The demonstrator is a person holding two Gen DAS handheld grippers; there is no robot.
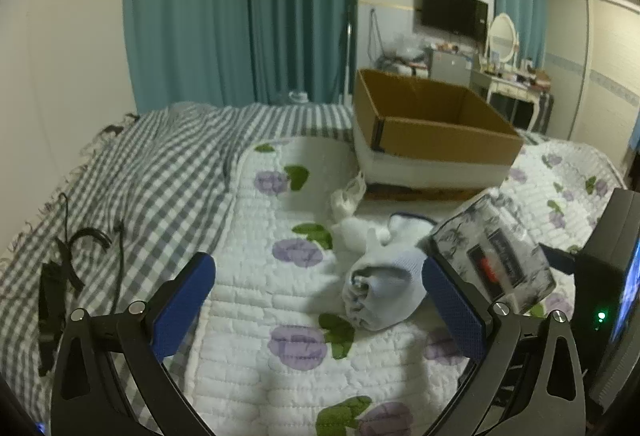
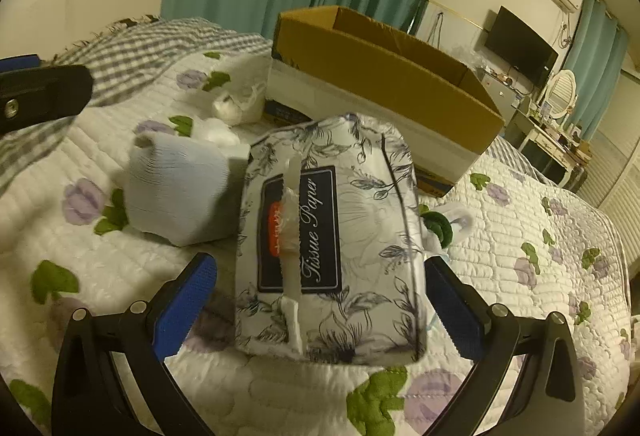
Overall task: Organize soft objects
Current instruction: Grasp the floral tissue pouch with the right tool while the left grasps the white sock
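A floral tissue paper pack point(image 2: 332, 236) lies on the quilt between the wide-open fingers of my right gripper point(image 2: 320, 300); the pads stand apart from its sides. It also shows in the left wrist view point(image 1: 492, 256). A rolled white sock bundle point(image 1: 380, 288) lies left of the pack, also in the right wrist view point(image 2: 176, 187). My left gripper point(image 1: 320, 300) is open and empty, hovering above the quilt near the bundle. More white soft items point(image 1: 352, 220) lie behind. An open cardboard box point(image 1: 432, 123) stands on the bed beyond, also in the right wrist view point(image 2: 380, 75).
A white flowered quilt point(image 1: 272, 316) covers the bed, with a grey checked blanket point(image 1: 140, 171) on the left. Black hangers point(image 1: 72, 256) lie on the blanket. A small green and white item point(image 2: 444, 224) lies right of the tissue pack. Teal curtains, a TV and a dresser stand behind.
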